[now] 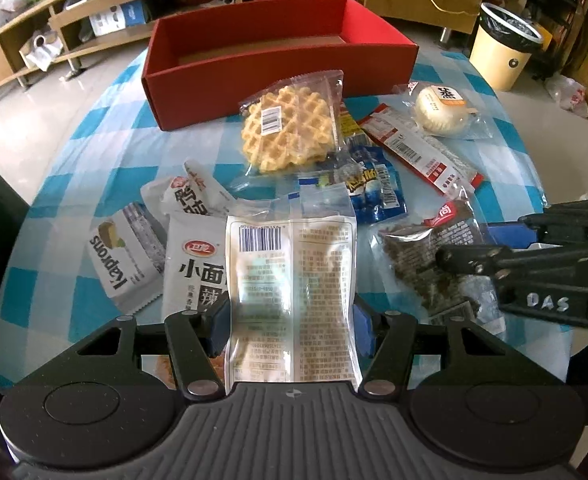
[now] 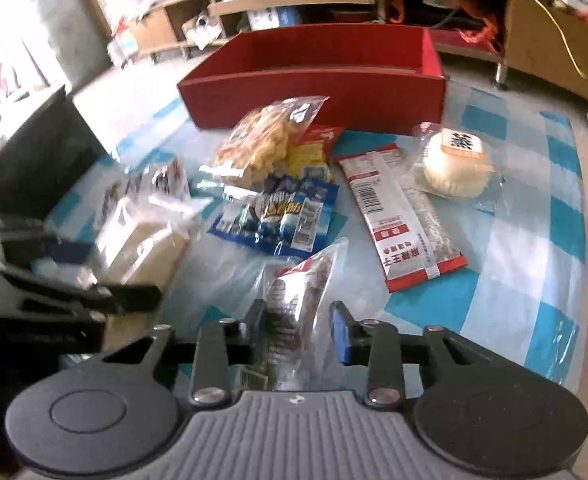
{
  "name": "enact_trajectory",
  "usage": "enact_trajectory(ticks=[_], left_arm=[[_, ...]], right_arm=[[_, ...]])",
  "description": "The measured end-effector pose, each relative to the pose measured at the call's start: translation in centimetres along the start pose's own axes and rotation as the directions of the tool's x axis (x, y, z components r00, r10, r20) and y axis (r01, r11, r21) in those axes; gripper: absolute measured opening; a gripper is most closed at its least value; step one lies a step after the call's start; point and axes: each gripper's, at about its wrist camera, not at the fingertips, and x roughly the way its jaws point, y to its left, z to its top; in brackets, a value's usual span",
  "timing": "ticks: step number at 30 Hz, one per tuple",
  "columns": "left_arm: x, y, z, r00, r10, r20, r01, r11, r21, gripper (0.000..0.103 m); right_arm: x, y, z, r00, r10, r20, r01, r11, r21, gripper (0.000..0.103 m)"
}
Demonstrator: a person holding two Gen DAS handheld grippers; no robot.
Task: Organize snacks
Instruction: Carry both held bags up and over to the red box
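Note:
My left gripper point(image 1: 291, 330) is shut on a white snack packet point(image 1: 294, 280), barcode side up, held above the table. My right gripper point(image 2: 300, 334) has its jaws around a clear packet of dark snack point(image 2: 294, 304), which also shows in the left wrist view point(image 1: 422, 256); the right pad stands a little off the packet. An empty red box point(image 1: 277, 76) point(image 2: 318, 80) stands at the far side. A waffle packet point(image 1: 289, 124) point(image 2: 253, 140), a blue packet point(image 1: 374, 188) point(image 2: 281, 212), a red-white bar point(image 1: 422, 148) point(image 2: 398, 208) and a bun point(image 1: 442, 112) point(image 2: 458, 160) lie in front of it.
White packets point(image 1: 189, 264) and a Kaprons packet point(image 1: 121, 256) lie at the left on the blue-checked tablecloth point(image 1: 93, 128). A bin point(image 1: 502, 48) and low shelves point(image 1: 73, 28) stand beyond the table. The left gripper shows blurred at the left of the right wrist view point(image 2: 53, 280).

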Motion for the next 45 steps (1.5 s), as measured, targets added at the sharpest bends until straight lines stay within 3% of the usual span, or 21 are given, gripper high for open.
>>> enact_trajectory(ticks=[5, 8, 13, 17, 18, 20, 24, 26, 28, 34, 38, 42, 45], left_arm=[[0.7, 0.0, 0.0, 0.999, -0.012, -0.031, 0.011, 1.0, -0.02, 0.065], [1.2, -0.3, -0.1, 0.999, -0.012, -0.05, 0.011, 1.0, -0.01, 0.064], [1.5, -1.3, -0.5, 0.998, 0.017, -0.055, -0.015, 0.999, 0.042, 0.065], [1.1, -1.3, -1.0, 0.996, 0.07, -0.062, -0.066, 0.996, 0.067, 0.071], [0.7, -0.8, -1.1, 0.996, 0.064, -0.057, -0.061, 0.997, 0.047, 0.071], [-0.3, 0.6, -0.9, 0.999, 0.042, -0.031, -0.043, 0.999, -0.018, 0.076], [-1.0, 2.9, -0.9, 1.0, -0.008, -0.02, 0.005, 0.993, -0.116, 0.075], [-1.1, 2.9, -0.9, 1.0, -0.015, -0.02, 0.012, 0.994, -0.113, 0.075], [-1.4, 2.9, -0.9, 1.0, -0.021, -0.011, 0.019, 0.994, -0.107, 0.076], [-1.8, 2.7, -0.2, 0.999, -0.04, 0.024, 0.042, 0.994, -0.106, 0.081], [-1.4, 1.8, -0.4, 0.998, -0.067, 0.018, 0.068, 0.995, -0.069, 0.087], [-0.4, 0.2, -0.6, 1.0, -0.017, -0.004, 0.017, 1.0, 0.006, 0.088], [1.5, -0.6, -0.7, 0.996, -0.025, -0.082, 0.028, 0.999, 0.026, 0.088]], right_arm=[[0.5, -0.5, 0.1, 0.998, 0.06, -0.018, -0.059, 0.997, 0.054, 0.029], [1.6, -0.9, 0.1, 0.996, 0.075, -0.037, -0.071, 0.992, 0.103, 0.036], [2.6, 1.2, 0.4, 0.996, -0.065, -0.057, 0.063, 0.997, -0.038, 0.064], [3.2, 2.3, 0.5, 0.99, -0.128, -0.064, 0.121, 0.988, -0.096, 0.074], [3.4, 2.5, 0.6, 0.987, -0.138, -0.08, 0.13, 0.987, -0.093, 0.081], [4.3, 3.1, 0.4, 0.979, -0.151, -0.137, 0.137, 0.985, -0.104, 0.085], [5.6, 5.1, -0.4, 0.972, -0.184, -0.144, 0.159, 0.973, -0.169, 0.103], [6.2, 5.5, -0.4, 0.975, -0.197, -0.1, 0.181, 0.972, -0.148, 0.103], [6.4, 5.1, 0.1, 0.975, -0.189, -0.114, 0.174, 0.976, -0.132, 0.102], [4.8, 4.2, 0.0, 0.97, -0.202, -0.135, 0.172, 0.964, -0.204, 0.079], [3.3, 2.7, -0.7, 0.963, -0.234, -0.131, 0.202, 0.954, -0.22, 0.075], [2.2, 0.3, -0.6, 0.971, -0.213, -0.105, 0.199, 0.971, -0.132, 0.074], [1.5, -1.4, -0.8, 0.984, -0.161, -0.079, 0.158, 0.986, -0.044, 0.074]])
